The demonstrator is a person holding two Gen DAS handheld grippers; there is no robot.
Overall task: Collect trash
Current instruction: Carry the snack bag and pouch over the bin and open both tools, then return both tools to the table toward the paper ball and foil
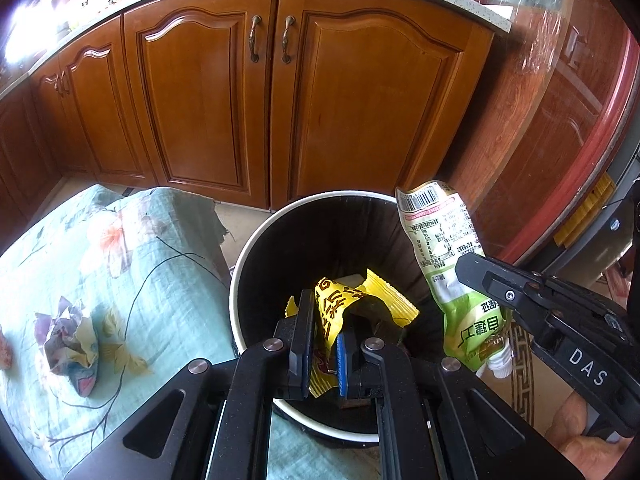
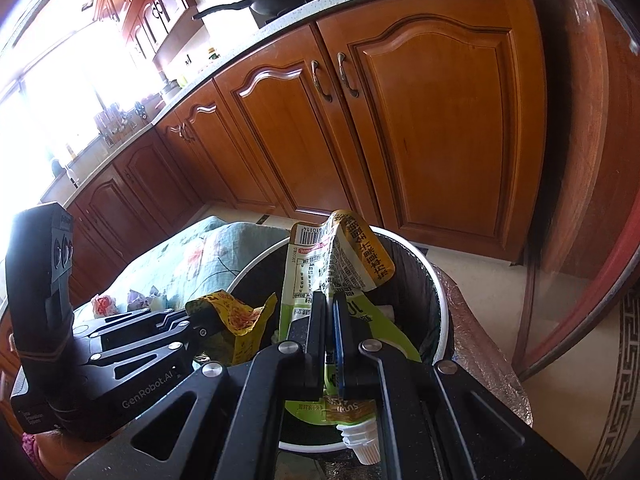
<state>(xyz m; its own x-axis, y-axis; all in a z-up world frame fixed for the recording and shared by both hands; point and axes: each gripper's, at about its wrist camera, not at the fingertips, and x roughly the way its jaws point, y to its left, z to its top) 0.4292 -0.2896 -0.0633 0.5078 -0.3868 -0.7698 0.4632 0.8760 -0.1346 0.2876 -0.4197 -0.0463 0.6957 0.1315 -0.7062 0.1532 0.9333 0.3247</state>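
A crinkled yellow wrapper [image 1: 348, 308] was pinched between the nearly closed fingers of the left gripper [image 1: 325, 354], held over the open mouth of the round, white-rimmed trash bin [image 1: 256, 240]. A glossy green-and-white spouted pouch [image 2: 320, 264] was clamped flat in the right gripper [image 2: 331, 344], upright above the bin's right rim, its white cap hanging downward. Left of the bin, a crumpled paper ball [image 1: 72, 344] was seen lying on a floral teal cloth [image 1: 160, 264]. Beyond the bin, panelled wooden cabinet doors [image 1: 264, 96] were visible.
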